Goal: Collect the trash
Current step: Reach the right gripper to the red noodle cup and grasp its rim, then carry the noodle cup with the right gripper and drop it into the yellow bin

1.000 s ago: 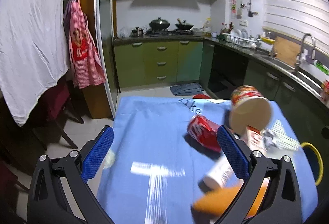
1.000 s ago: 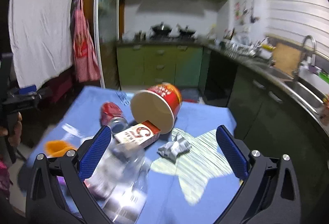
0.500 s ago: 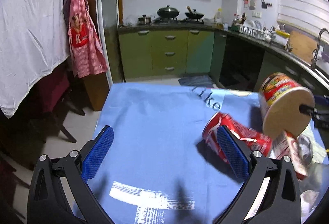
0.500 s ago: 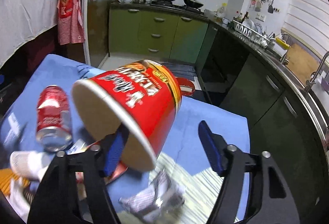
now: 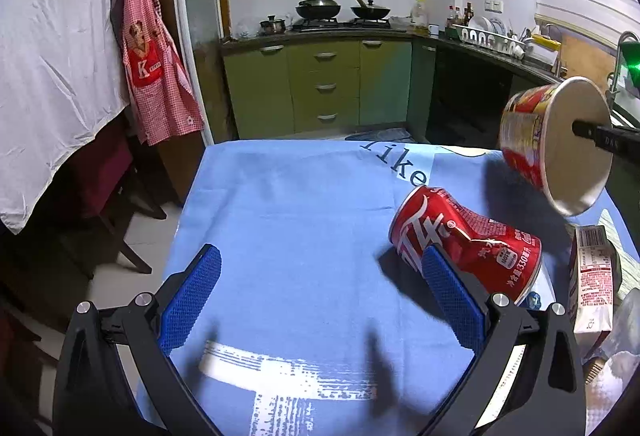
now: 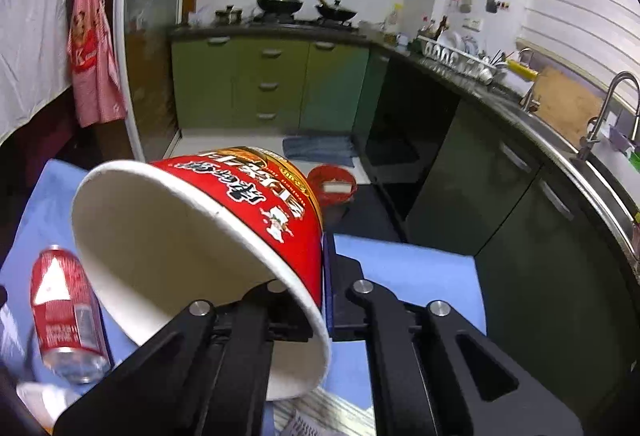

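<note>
Noodle cup [image 6: 240, 204], red outside, white inside, lies tilted

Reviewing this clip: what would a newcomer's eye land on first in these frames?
The big red noodle cup, tipped on its side with the right gripper shut on its rim, fills the right wrist view. Next, the dented red cola can lying on the blue tablecloth beside the open left gripper.

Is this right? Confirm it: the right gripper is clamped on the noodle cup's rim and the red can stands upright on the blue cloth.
Not quite. The red can lies on its side, dented, as the left wrist view shows. The right gripper is indeed clamped on the noodle cup rim, above the blue cloth.
</note>
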`<action>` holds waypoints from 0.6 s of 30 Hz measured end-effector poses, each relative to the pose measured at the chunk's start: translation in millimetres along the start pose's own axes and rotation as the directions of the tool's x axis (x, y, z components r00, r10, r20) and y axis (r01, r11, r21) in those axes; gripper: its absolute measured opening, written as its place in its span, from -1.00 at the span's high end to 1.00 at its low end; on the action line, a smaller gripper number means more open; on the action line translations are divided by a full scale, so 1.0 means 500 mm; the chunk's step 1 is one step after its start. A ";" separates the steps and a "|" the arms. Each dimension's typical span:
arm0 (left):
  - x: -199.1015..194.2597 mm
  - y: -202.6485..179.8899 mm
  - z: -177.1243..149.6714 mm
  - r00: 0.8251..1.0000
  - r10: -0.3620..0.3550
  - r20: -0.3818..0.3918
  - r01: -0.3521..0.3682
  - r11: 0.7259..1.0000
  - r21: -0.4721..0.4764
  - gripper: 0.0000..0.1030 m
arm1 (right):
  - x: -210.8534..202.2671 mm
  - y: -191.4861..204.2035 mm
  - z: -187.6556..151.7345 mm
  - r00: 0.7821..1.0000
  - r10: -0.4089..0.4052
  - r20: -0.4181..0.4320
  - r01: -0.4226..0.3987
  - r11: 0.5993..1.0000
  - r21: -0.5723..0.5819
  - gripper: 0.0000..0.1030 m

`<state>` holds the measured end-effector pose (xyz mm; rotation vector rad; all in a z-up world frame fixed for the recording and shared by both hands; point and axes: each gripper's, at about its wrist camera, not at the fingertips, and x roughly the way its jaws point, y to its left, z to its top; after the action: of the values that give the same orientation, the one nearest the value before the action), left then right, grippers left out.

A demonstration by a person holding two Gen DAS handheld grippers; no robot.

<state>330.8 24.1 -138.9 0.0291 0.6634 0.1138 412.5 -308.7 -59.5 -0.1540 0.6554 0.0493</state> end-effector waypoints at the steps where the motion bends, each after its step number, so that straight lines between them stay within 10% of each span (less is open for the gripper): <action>1: 0.000 0.002 -0.001 1.000 -0.003 -0.005 0.003 1.000 -0.003 -0.93 | -0.007 -0.002 0.007 1.000 -0.001 0.007 0.001 1.000 0.006 0.93; 9: -0.013 0.009 0.000 1.000 -0.023 -0.003 0.023 1.000 -0.004 -0.93 | -0.165 -0.140 0.012 0.998 0.061 0.004 -0.060 0.989 0.131 0.93; 18: -0.038 0.014 0.006 0.999 -0.038 0.022 0.038 0.999 -0.012 -0.93 | -0.359 -0.447 -0.220 0.949 0.006 -0.316 0.099 0.944 0.315 0.92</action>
<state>317.0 28.7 -124.7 0.0060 0.6416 0.0808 224.8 -546.1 -7.6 0.1492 0.9677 -0.1340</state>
